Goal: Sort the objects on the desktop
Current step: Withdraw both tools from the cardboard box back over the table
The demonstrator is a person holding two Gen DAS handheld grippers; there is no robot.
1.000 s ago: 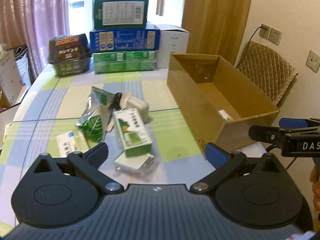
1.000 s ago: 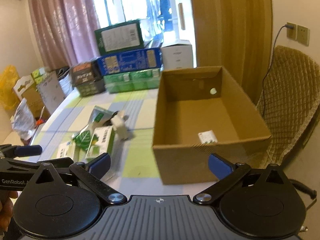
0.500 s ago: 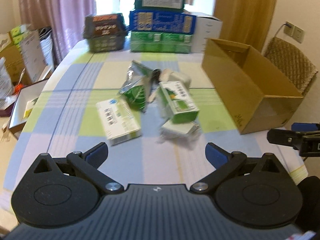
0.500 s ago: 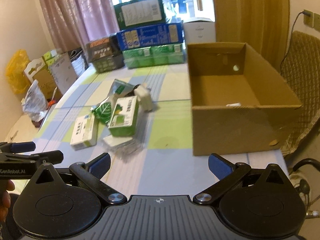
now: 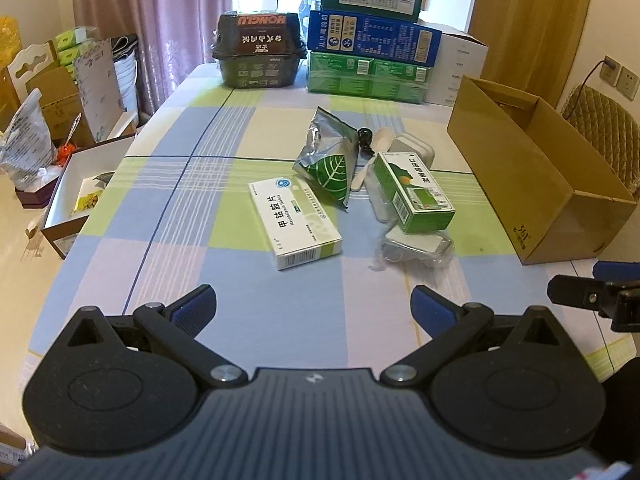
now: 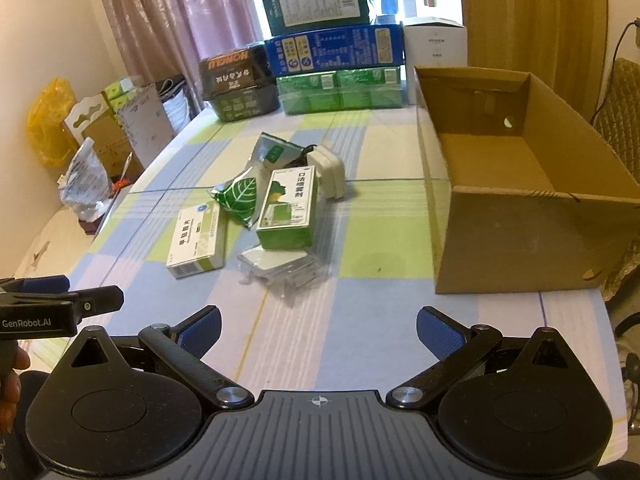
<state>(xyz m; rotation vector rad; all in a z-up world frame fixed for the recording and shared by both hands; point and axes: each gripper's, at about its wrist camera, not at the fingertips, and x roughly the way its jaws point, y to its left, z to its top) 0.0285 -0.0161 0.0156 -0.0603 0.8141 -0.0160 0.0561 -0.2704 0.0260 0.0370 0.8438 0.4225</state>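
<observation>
Left wrist view: the left gripper (image 5: pixel 312 306) is held above the near edge of the bench (image 5: pixel 168 184), its blue-padded fingers (image 5: pixel 194 306) spread wide with nothing between them. Ahead of it, on the checked cloth, a white and green medicine box (image 5: pixel 294 224) is seen lying flat, well apart from the gripper. Just beside it to the right a silver pouch with a green leaf print (image 5: pixel 330 164) is found, and next to that a green carton (image 5: pixel 414 192) is propped over a clear plastic packet (image 5: pixel 416 246) that seems to hold a white card, though the wrap is too blurred to be sure. A white adapter (image 5: pixel 412 148) is partly hidden behind the carton. An open cardboard box (image 5: pixel 536 184) is placed at the right edge of the bench, apart from the pile. Stacked cartons (image 5: pixel 372 32) and a dark tub (image 5: pixel 258 54) are lined along the far edge.

In the right wrist view the right gripper (image 6: pixel 318 332) is likewise shown spread wide and empty over the near bench edge, with the cardboard box (image 6: pixel 516 248) to its right and the pile of small items, the green carton (image 6: pixel 290 208) among them, left of centre. The left gripper (image 6: pixel 60 308) is visible at the left edge, held by a hand (image 6: pixel 10 376)
</observation>
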